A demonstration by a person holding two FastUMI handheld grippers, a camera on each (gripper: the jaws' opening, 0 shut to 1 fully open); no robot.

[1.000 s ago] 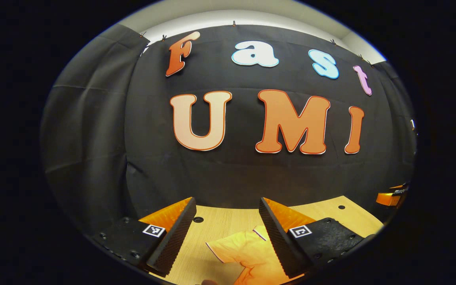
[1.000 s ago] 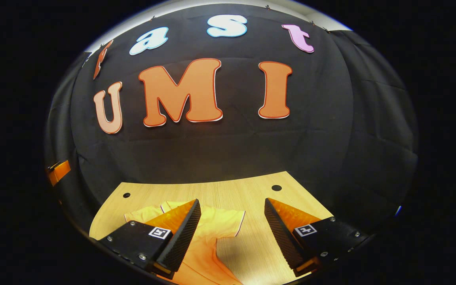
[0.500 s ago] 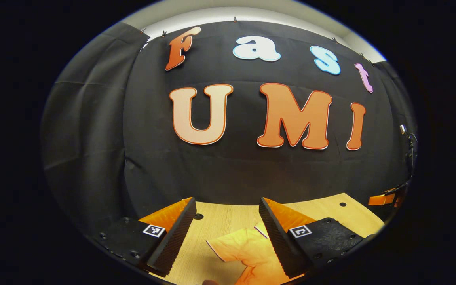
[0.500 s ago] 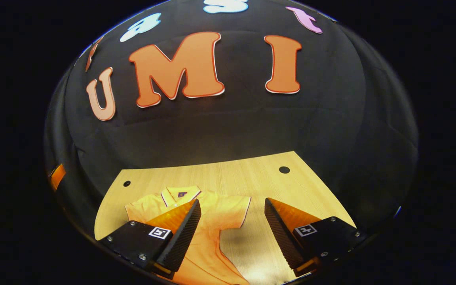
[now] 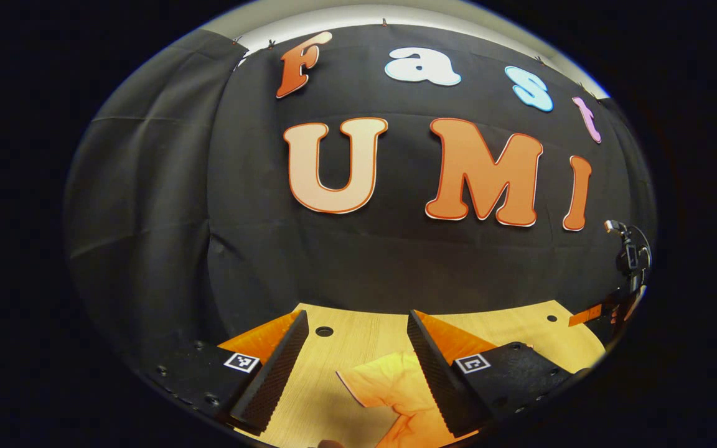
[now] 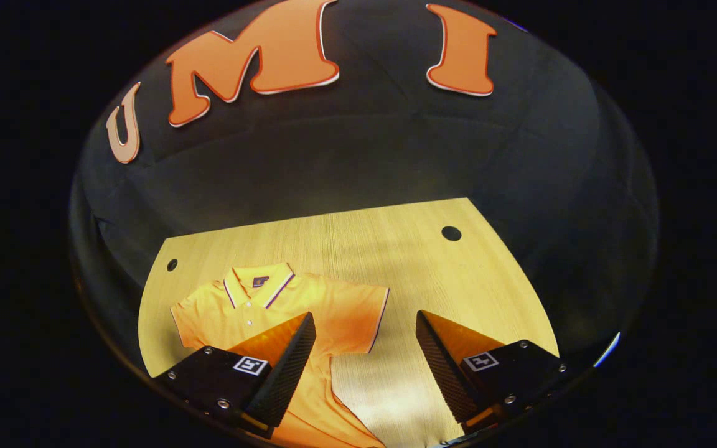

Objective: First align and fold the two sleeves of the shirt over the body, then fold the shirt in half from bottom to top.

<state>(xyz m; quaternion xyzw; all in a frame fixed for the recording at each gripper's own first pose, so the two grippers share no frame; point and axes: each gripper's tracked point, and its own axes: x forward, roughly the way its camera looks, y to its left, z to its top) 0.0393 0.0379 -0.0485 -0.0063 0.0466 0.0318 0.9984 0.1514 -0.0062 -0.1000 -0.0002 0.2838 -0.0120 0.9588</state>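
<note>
Shirt (image 6: 309,311) lies flat and unfolded on the wooden table (image 6: 396,249), collar toward the booth wall, both sleeves spread. In the left gripper view, the left gripper (image 5: 355,367) hangs above the table with jaws wide apart, one sleeve (image 5: 389,389) lying between and below them, untouched. In the right gripper view, the right gripper (image 6: 365,361) is likewise spread and empty, the other sleeve (image 6: 358,317) lying in its gap beside its left finger.

Left tool (image 5: 353,367) — black mounts, screws, square markers.
</note>
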